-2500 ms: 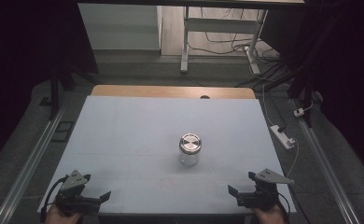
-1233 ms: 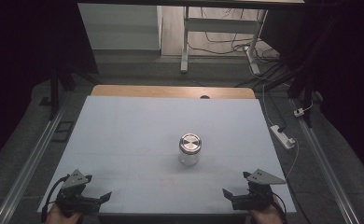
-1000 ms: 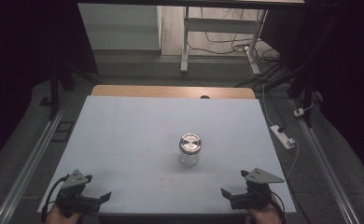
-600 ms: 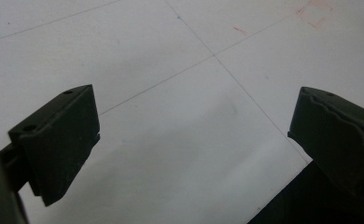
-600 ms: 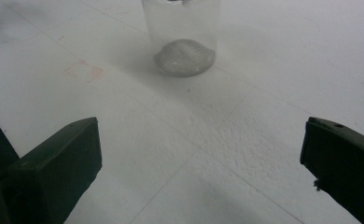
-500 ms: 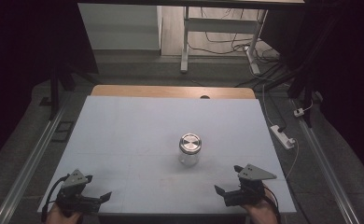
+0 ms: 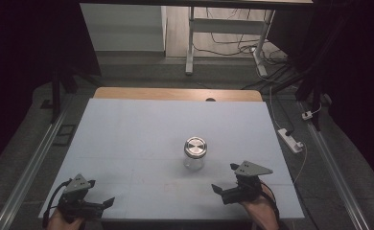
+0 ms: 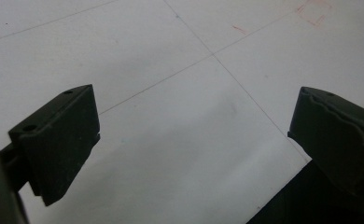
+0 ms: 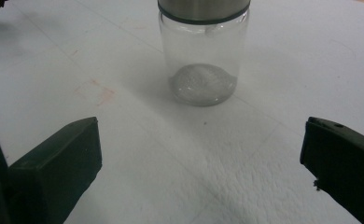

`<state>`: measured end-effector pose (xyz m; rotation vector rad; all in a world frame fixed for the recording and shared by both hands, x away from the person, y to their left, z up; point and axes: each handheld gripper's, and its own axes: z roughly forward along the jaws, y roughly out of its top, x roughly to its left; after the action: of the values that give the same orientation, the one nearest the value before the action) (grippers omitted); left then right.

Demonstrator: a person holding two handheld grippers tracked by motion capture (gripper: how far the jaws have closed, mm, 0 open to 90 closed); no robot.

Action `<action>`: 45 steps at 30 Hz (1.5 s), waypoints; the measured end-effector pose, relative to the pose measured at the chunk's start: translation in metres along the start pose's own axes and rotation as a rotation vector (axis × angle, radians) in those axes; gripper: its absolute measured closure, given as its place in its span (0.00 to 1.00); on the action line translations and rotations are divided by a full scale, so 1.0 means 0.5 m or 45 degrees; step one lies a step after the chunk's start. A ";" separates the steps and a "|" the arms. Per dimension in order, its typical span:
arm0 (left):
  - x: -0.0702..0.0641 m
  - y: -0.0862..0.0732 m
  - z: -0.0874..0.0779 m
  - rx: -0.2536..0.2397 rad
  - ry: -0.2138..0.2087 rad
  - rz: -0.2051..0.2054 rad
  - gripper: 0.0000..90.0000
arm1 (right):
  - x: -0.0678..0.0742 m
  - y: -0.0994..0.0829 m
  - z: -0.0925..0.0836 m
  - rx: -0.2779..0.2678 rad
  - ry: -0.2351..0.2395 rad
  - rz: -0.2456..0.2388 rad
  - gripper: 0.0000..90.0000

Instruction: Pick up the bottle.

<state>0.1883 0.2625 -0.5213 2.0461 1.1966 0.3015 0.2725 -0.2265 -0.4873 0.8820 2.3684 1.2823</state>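
Note:
A clear glass jar (image 7: 194, 154) with a silver screw lid stands upright near the middle of the white table (image 7: 142, 129). In the right gripper view the jar (image 9: 202, 60) stands a short way ahead of the jaws, slightly left of their midline. My right gripper (image 7: 226, 179) is open, low over the table, to the front right of the jar and apart from it; its jaws (image 9: 201, 163) hold nothing. My left gripper (image 7: 103, 194) sits at the front left corner, open, jaws (image 8: 192, 149) wide over bare table.
The table's front edge runs just under both hands; its dark drop-off shows at the lower right of the left gripper view. A wooden strip (image 7: 175, 94) borders the far edge. A white power strip (image 7: 290, 139) and cables lie on the floor to the right.
My right gripper has slid left and a little forward across the table, closer to the jar. The left gripper and the jar have stayed where they were.

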 end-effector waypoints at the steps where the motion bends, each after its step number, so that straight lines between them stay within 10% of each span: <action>1: 0.000 0.000 0.000 0.001 -0.001 0.001 0.03 | 0.000 0.000 0.000 0.000 0.000 0.000 0.00; 45: 0.005 0.000 0.001 0.003 -0.012 -0.028 0.02 | -0.033 0.092 0.213 0.172 0.072 -0.077 0.00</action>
<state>0.1900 0.2645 -0.5219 2.0329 1.2132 0.2803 0.3583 -0.1499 -0.5082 0.8147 2.5303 1.1503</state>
